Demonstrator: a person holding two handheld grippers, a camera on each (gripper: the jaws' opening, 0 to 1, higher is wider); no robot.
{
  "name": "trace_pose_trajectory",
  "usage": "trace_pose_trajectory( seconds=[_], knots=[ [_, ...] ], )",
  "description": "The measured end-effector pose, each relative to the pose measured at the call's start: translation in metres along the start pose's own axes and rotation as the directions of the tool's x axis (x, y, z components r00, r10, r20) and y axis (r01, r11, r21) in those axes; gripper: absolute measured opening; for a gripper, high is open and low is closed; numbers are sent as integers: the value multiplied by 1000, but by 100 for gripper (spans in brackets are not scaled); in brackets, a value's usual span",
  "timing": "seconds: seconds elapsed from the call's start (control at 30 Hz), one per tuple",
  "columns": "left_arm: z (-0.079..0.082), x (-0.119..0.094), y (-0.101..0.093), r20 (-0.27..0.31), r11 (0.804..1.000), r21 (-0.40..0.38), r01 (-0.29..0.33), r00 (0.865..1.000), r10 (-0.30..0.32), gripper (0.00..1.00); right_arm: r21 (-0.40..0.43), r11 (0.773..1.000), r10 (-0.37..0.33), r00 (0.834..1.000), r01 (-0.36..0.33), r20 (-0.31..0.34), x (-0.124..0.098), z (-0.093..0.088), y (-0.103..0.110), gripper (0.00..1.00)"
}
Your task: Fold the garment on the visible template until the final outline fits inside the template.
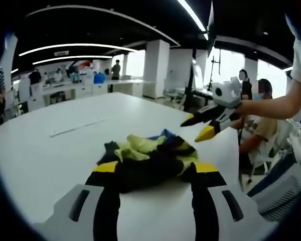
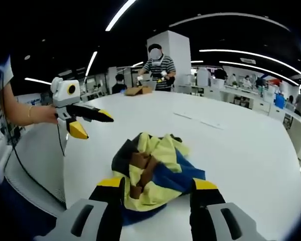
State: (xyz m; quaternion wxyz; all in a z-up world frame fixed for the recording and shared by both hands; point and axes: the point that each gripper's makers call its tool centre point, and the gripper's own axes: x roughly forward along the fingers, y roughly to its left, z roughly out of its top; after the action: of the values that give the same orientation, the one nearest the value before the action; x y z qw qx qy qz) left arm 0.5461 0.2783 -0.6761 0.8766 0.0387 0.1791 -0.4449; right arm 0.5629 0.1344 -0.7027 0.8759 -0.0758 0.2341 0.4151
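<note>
A crumpled garment [image 1: 149,155] in black, yellow and blue lies in a heap on the white table [image 1: 50,160]. My left gripper [image 1: 155,168] stands open just in front of it, one jaw at each side of the heap's near edge. In the right gripper view the same garment [image 2: 151,170] shows yellow, blue and brown, and my right gripper [image 2: 158,183] is open around its near edge. From across the heap, each gripper shows in the other's view, hovering open above the table: the right gripper [image 1: 190,131] and the left gripper [image 2: 99,128].
A pale strip [image 1: 78,126] lies on the table beyond the garment, also visible as a thin line [image 2: 198,119]. A seated person [image 1: 261,115] is past the table's edge. A standing person [image 2: 158,68] and a cardboard box [image 2: 138,90] are at the far side.
</note>
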Motion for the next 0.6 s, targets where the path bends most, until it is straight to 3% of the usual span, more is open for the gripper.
trace_pose_trajectory(
  seconds=[0.6],
  knots=[
    [-3, 52, 4, -47, 997, 17, 81, 996, -81, 38, -48, 998, 29, 998, -32, -60, 30, -8, -16, 25]
  ],
)
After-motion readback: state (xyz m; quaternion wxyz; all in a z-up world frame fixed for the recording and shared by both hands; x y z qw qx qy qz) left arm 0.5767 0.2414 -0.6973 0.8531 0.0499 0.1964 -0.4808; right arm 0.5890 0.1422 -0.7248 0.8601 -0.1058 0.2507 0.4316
